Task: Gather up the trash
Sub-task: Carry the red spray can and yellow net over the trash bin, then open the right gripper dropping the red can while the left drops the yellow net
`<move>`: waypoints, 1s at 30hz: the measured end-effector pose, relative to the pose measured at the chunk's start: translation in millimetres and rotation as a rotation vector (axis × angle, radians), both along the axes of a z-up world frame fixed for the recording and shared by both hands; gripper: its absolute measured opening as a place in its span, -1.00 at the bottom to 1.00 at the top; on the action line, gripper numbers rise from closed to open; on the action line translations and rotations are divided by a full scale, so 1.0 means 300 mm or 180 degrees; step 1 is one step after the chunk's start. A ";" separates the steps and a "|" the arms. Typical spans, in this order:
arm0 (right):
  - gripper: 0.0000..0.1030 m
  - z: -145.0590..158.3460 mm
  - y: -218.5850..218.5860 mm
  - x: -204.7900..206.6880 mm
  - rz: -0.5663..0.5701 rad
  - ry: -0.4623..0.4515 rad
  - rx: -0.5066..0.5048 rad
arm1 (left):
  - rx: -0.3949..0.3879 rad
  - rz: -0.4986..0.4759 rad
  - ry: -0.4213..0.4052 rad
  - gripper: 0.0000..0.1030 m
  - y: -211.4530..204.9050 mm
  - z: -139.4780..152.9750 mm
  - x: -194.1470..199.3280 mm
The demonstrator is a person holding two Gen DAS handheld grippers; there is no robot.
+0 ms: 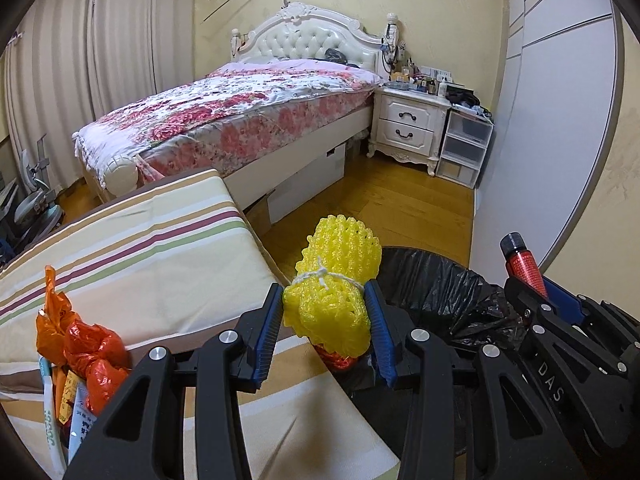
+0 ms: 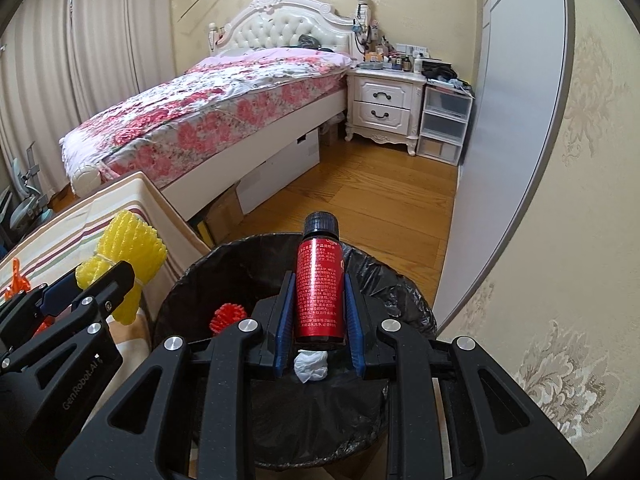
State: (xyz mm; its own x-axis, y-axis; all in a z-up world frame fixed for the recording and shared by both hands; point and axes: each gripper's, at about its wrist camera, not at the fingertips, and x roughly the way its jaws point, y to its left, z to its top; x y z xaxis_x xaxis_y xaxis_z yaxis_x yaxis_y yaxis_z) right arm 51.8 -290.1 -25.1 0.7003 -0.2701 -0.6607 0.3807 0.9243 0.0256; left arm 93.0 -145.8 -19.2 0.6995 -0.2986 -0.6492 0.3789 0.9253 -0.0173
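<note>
- Nearest, the left tongs point(image 1: 326, 316) clamp a bundle of yellow foam netting point(image 1: 334, 280) tied round with white string; it stands upright between the blue pads, at the edge of the striped cushion point(image 1: 160, 264) and just beside the bin's rim.
- Close by on the right, the right tongs point(image 2: 318, 320) grip a red bottle point(image 2: 319, 286) with a black cap, upright, its printed label facing the camera, held over the mouth of the bin.
- Below them stands the trash bin point(image 2: 404, 304), lined with a black bag; a crumpled white tissue point(image 2: 311, 366) and a red netted piece point(image 2: 227, 318) lie inside.
- On the cushion's near left corner sit orange plastic bags point(image 1: 80, 344) and some printed packets point(image 1: 74, 412).
- Past the bin the wooden floor point(image 2: 360, 200) runs to a bed point(image 2: 208, 120) with a floral cover.
- Farthest, a white nightstand point(image 2: 384, 108) stands beside the bed, with clear plastic drawers point(image 2: 444, 126) next to it.
</note>
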 end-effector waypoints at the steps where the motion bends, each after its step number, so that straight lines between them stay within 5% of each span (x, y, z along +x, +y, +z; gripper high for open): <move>1: -0.55 -0.005 -0.007 0.004 -0.0010 0.0013 0.0007 | 0.0013 -0.0004 0.0013 -0.19 -0.008 -0.006 0.007; 11: -0.55 -0.047 -0.023 0.029 -0.0078 0.0106 0.0020 | 0.0089 -0.0047 0.0093 -0.18 -0.054 -0.034 0.043; 18: -0.50 -0.049 -0.033 0.034 -0.0119 0.0087 0.0051 | 0.0115 -0.0038 0.0113 0.10 -0.058 -0.039 0.049; 30: -0.03 -0.018 -0.039 0.004 -0.0240 -0.0010 -0.0053 | 0.0124 0.0035 0.0067 0.45 -0.038 -0.020 0.042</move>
State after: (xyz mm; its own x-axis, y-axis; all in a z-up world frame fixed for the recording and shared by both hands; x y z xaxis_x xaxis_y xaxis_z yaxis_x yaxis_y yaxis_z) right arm 53.1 -301.9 -30.5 0.6797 -0.3331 -0.6535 0.4493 0.8933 0.0119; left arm 105.6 -157.2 -25.1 0.6888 -0.2652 -0.6747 0.3685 0.9296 0.0109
